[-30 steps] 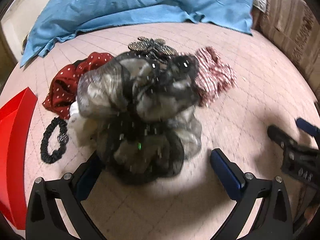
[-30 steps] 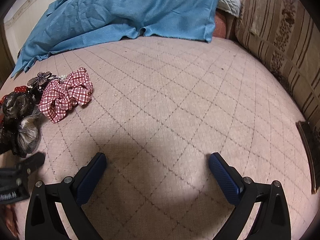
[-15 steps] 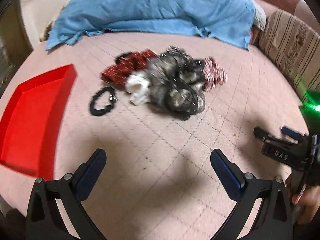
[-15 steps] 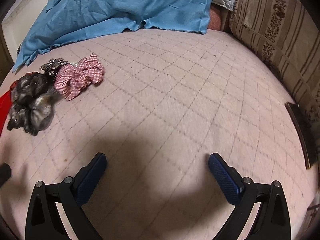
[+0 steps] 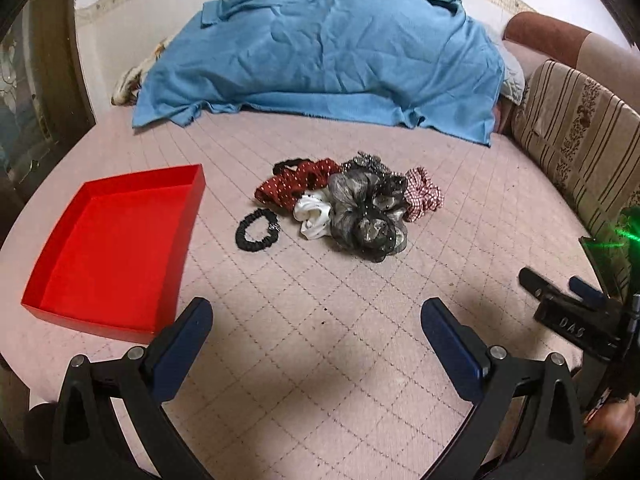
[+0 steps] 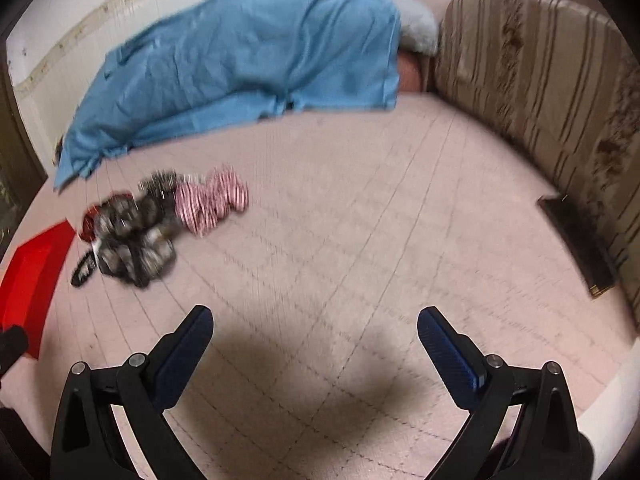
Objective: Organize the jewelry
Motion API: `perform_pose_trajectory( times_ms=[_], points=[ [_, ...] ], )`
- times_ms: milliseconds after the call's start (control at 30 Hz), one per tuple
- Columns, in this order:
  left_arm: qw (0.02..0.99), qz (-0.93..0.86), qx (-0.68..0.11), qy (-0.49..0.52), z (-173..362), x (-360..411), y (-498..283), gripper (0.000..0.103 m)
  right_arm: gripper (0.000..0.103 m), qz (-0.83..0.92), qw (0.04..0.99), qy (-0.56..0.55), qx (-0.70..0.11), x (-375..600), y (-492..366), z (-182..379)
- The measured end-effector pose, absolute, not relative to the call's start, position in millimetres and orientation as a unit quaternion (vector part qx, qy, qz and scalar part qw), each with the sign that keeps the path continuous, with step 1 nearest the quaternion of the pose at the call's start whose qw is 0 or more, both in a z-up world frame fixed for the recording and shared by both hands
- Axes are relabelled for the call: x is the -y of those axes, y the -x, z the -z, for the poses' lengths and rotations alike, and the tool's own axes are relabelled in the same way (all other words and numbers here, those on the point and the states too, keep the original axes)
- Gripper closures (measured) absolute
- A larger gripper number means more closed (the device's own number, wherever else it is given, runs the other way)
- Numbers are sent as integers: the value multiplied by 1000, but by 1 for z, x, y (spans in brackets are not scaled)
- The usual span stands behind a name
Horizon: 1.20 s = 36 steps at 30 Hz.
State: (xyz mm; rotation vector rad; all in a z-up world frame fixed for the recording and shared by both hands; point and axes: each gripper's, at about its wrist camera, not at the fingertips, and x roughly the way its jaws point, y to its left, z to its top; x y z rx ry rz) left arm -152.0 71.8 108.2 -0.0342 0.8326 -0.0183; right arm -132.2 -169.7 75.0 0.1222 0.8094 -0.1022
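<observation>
A heap of hair scrunchies lies mid-bed: a large grey-black sheer one [image 5: 366, 216], a white one [image 5: 312, 214], a dark red dotted one [image 5: 296, 184], a red-checked one [image 5: 423, 194] and a dark beaded piece [image 5: 370, 160]. A thin black scrunchie [image 5: 257, 234] lies apart on the left. An empty red tray [image 5: 108, 248] sits further left. My left gripper [image 5: 316, 336] is open, well short of the heap. My right gripper [image 6: 314, 338] is open over bare bedcover; the heap [image 6: 136, 236] and checked scrunchie [image 6: 212, 200] are far to its left, blurred.
A blue blanket [image 5: 320, 56] covers the far side of the bed. A striped cushion [image 5: 576, 132] lines the right edge. A dark flat object [image 6: 580, 240] lies by the cushion. The right gripper [image 5: 568, 316] shows at the lower right of the left wrist view.
My left gripper has pulled back and up from right over the grey scrunchie, so the whole heap and the red tray now show. My right gripper also drew back and is moving.
</observation>
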Motion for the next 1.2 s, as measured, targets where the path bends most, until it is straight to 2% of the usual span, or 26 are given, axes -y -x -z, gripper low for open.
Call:
perform_pose_trajectory(
  times_ms=[167,400,700,1200],
  points=[
    [921,6,-388,24,-119,-77,163,0,0,74,936,-54,-341,167,146,-103],
    [928,-7,-370,32,-134,-86,175,0,0,68,945,-59,-314,161,156,-122],
    [935,-11,-354,21,-142,-90,185,0,0,61,942,-54,-324,152,159,-120],
    [927,-13,-374,6,-132,-85,178,0,0,51,935,-56,-346,148,154,-106]
  ],
)
